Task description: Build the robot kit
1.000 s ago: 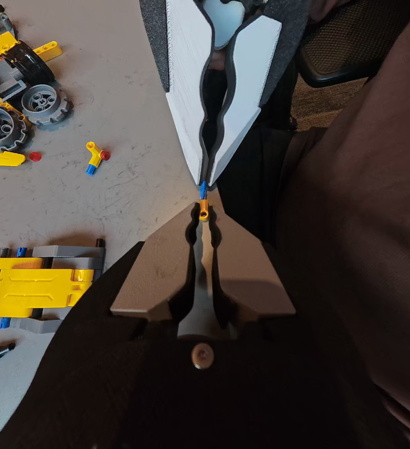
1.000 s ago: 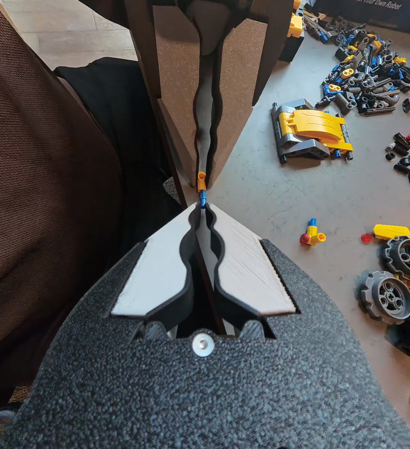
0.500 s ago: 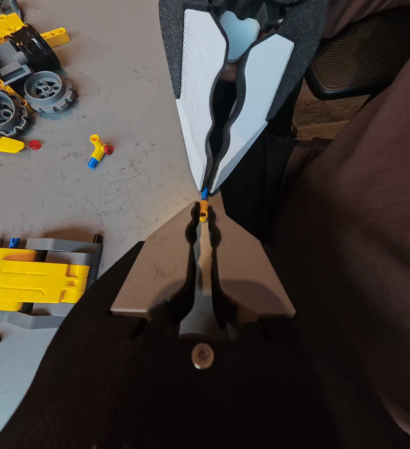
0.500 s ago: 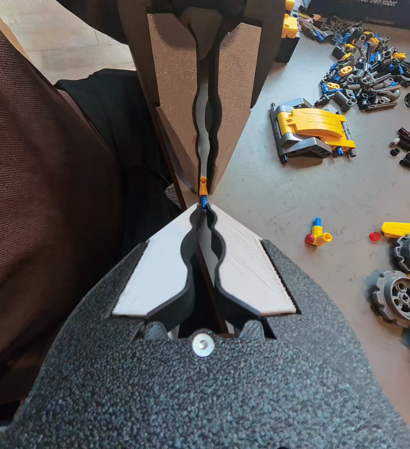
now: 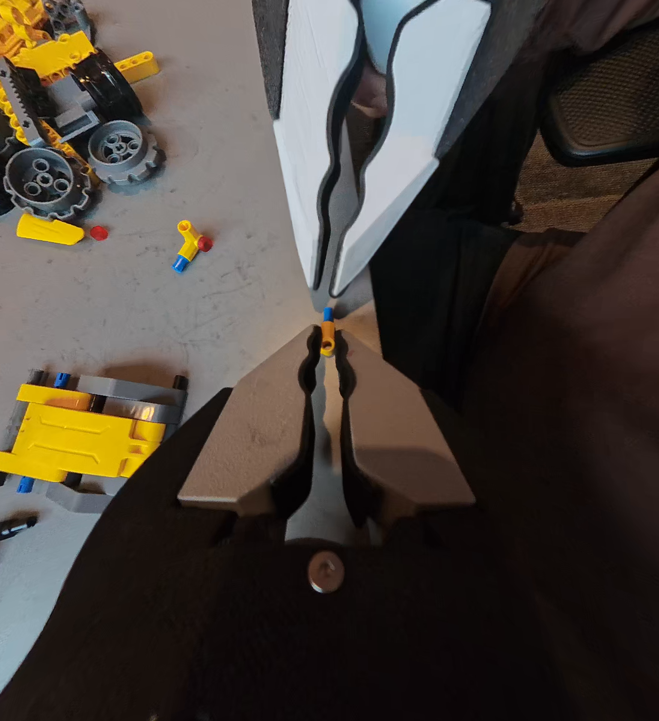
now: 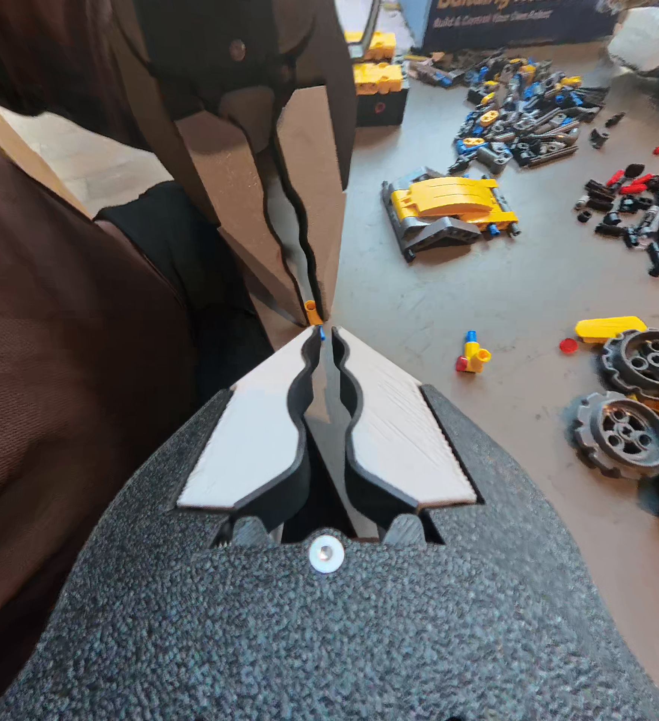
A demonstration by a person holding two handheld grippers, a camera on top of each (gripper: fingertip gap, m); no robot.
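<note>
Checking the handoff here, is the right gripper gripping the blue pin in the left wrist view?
No, the right gripper is open and clear of the blue pin, which sticks out of the orange connector held by the left gripper.

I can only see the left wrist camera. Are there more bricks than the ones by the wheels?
Observer: Yes. The right wrist view shows a big pile of loose pieces beyond the yellow and grey assembly.
Operator: Any red ones?
Observer: A second heap of black and red pieces lies to the right of that assembly.
Operator: What's behind the brown gripper holding the orange bit?
Observer: Past the left gripper, which is shut on the orange connector, a black box carries yellow blocks.
</note>
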